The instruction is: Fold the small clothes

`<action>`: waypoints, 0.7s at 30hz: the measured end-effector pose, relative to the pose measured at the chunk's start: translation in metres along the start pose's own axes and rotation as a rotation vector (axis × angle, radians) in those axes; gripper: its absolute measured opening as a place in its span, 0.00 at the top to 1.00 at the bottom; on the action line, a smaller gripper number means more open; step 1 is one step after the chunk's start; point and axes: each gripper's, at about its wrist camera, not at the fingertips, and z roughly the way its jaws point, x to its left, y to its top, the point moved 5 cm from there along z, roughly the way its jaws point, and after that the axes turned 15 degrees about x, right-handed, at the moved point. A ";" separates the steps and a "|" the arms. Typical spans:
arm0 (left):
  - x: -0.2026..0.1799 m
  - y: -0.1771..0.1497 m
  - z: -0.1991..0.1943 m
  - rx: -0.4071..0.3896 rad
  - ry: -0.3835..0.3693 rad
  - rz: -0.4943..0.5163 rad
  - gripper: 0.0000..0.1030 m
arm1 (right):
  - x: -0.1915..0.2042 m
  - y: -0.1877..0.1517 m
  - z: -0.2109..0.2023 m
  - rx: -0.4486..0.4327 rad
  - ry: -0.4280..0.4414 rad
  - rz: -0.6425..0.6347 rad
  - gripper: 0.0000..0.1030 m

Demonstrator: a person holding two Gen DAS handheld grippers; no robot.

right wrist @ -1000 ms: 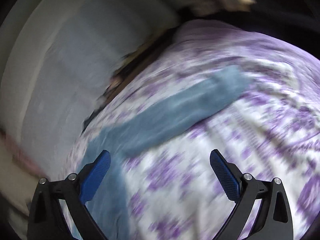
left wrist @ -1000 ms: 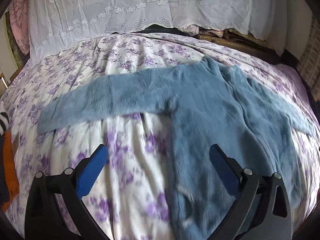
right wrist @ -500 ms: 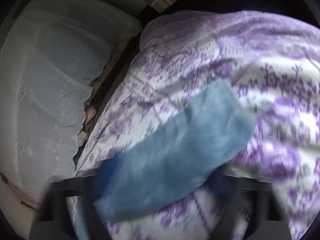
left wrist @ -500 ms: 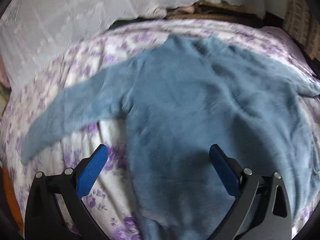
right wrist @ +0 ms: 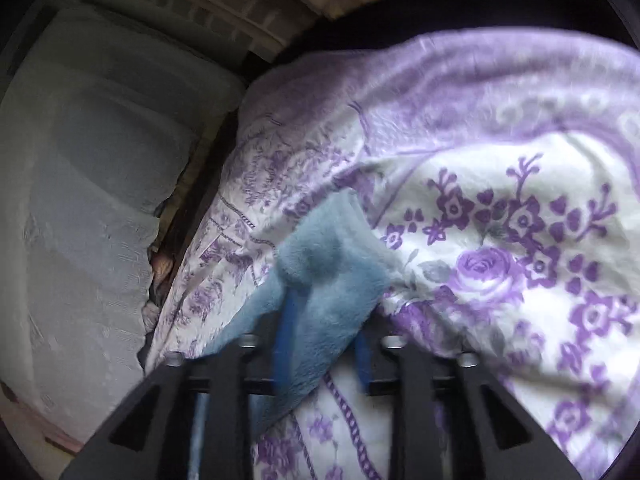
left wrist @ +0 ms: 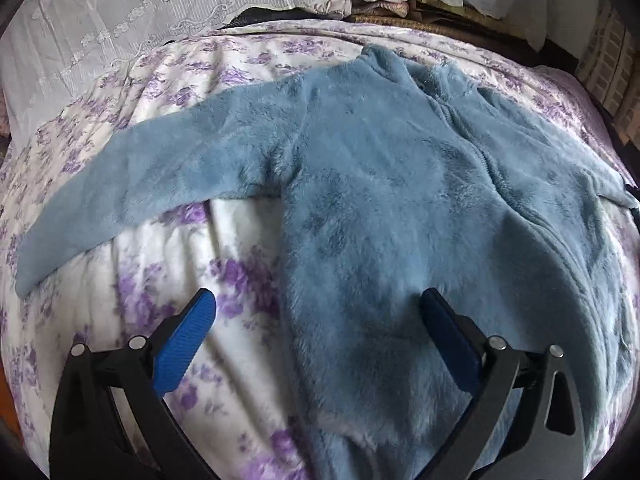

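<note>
Left wrist view looks down on a bedspread (left wrist: 132,276), white with purple flowers. At 9 o'clock lies the cuff of a blue fleece top's (left wrist: 384,184) sleeve (left wrist: 132,184), which runs flat up toward 11 o'clock and joins the body at the middle. The top lies spread out, collar at 12 o'clock, a zip running down from the collar toward 3 o'clock, its other sleeve reaching off to the frame's edge at 3 o'clock. A white lace cloth (left wrist: 168,8) hangs across 10 to 12 o'clock behind the bed. The left gripper (left wrist: 316,316) hovers at 6 o'clock with jaws spread wide and nothing between the pads: the 7 o'clock finger is over bare bedspread, the 5 o'clock finger over the fleece body, and the top's side edge runs between them.

Right wrist view is blurred. A pale cloth (right wrist: 92,208) fills 8 to 10 o'clock, then the bedspread's (right wrist: 500,168) edge drops away, and flowered fabric covers 1 to 5 o'clock. At the centre, the sleeve end (right wrist: 328,264) is bunched up and raised off the bedspread, passing down between the right gripper's (right wrist: 320,344) blue pads at 6 o'clock. Those jaws stand narrow and are opening, with the fleece between them; whether the pads press on it I cannot tell through the blur.
</note>
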 end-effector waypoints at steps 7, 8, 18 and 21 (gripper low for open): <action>0.008 -0.042 -0.005 0.062 -0.208 0.011 0.04 | 0.045 -0.093 -0.023 0.123 0.056 -0.239 0.48; 0.004 -0.047 -0.005 0.067 -0.229 0.022 0.04 | 0.054 -0.113 -0.022 0.175 0.076 -0.285 0.48; -0.026 -0.072 -0.009 0.073 -0.292 0.112 0.32 | 0.114 -0.292 -0.002 0.589 0.105 -0.659 0.46; -0.026 -0.078 -0.016 0.053 -0.268 0.122 0.70 | 0.122 -0.295 -0.005 0.562 0.102 -0.693 0.87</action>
